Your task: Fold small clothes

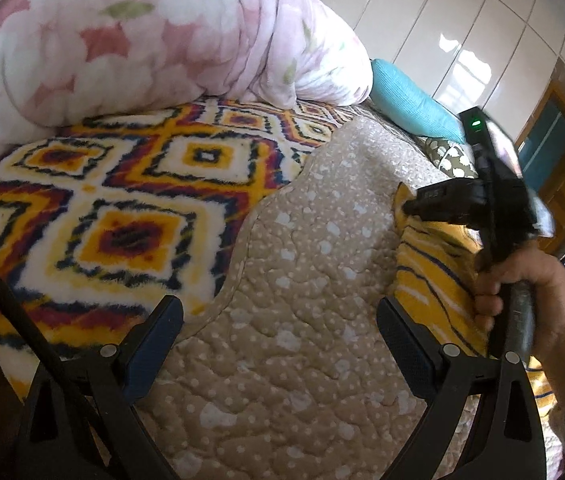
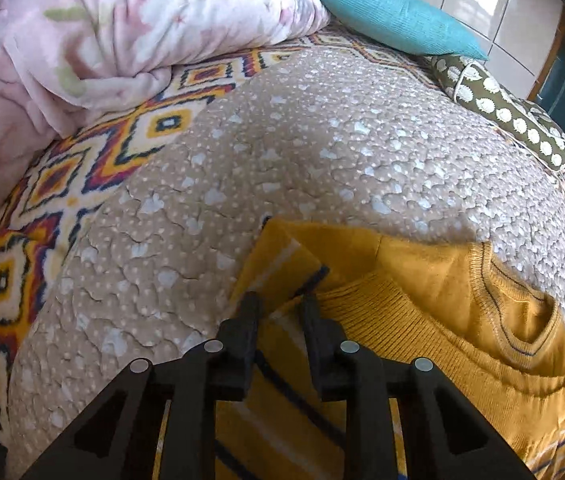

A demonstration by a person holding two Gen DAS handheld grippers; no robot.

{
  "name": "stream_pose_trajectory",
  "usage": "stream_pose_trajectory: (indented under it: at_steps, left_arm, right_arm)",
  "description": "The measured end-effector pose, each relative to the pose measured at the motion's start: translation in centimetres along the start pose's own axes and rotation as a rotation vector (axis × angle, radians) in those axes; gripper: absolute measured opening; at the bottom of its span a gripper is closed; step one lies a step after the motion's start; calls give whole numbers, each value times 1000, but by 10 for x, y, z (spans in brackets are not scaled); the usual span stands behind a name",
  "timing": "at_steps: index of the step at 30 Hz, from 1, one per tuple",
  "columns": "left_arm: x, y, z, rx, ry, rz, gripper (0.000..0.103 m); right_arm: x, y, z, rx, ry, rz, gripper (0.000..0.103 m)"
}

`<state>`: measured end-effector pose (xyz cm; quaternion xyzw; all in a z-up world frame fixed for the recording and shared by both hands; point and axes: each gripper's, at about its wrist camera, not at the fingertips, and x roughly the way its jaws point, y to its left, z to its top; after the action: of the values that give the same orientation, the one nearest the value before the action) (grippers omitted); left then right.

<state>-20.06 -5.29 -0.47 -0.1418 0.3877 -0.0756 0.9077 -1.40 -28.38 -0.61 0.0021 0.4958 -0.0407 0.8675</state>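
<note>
A small mustard-yellow knitted sweater (image 2: 462,320) is lying on a bed, on a beige quilted cover (image 2: 282,152) dotted with pale spots. It is ribbed at the collar, with thin navy and white stripes on its sleeve, and the sleeve is lying folded across the body, cuff pointing up the bed. The knit is looking soft and slightly rumpled.

The right gripper (image 2: 278,304), black plastic, is pointing steeply down over the striped sleeve, its fingers standing a narrow gap apart with a strip of sleeve showing between them; whether the pads are pressing on the fabric cannot be told. A hand (image 1: 542,300) is gripping its handle.

The left gripper (image 1: 278,340) is hovering over bare quilt beside the sweater, its fingers spread wide with nothing between them.

Beyond the quilt a fuzzy diamond-patterned blanket (image 1: 102,208) is lying flat, a puffy pink floral duvet (image 1: 142,40) is heaped up, and a turquoise cushion (image 2: 394,16) is resting beside an olive spotted cushion (image 2: 502,112).
</note>
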Motion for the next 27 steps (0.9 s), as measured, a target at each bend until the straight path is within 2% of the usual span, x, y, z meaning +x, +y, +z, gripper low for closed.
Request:
stream_pose_trajectory:
  at_steps: [4, 8, 12, 17, 20, 24, 27]
  left_arm:
    - [-3, -7, -2, 20, -5, 0, 97]
    - [-3, -19, -4, 48, -1, -25, 97]
    - [0, -39, -11, 111, 11, -34, 97]
    - [16, -58, -20, 197, 46, 23, 98]
    - [26, -60, -23, 210, 69, 41, 103]
    - [32, -69, -30, 262, 56, 106, 103]
    - [32, -72, -32, 276, 42, 122, 103]
  right_arm:
    - [-50, -16, -18, 59, -97, 49, 30]
    - [-96, -46, -56, 97, -112, 76, 43]
    - [-118, -91, -110, 123, -89, 24, 43]
    - [-122, -170, -188, 258, -30, -55, 41]
    - [-142, -213, -227, 366, -83, -12, 41]
    - [-157, -252, -266, 462, -99, -92, 41]
    - [-159, -272, -294, 541, -151, -24, 41]
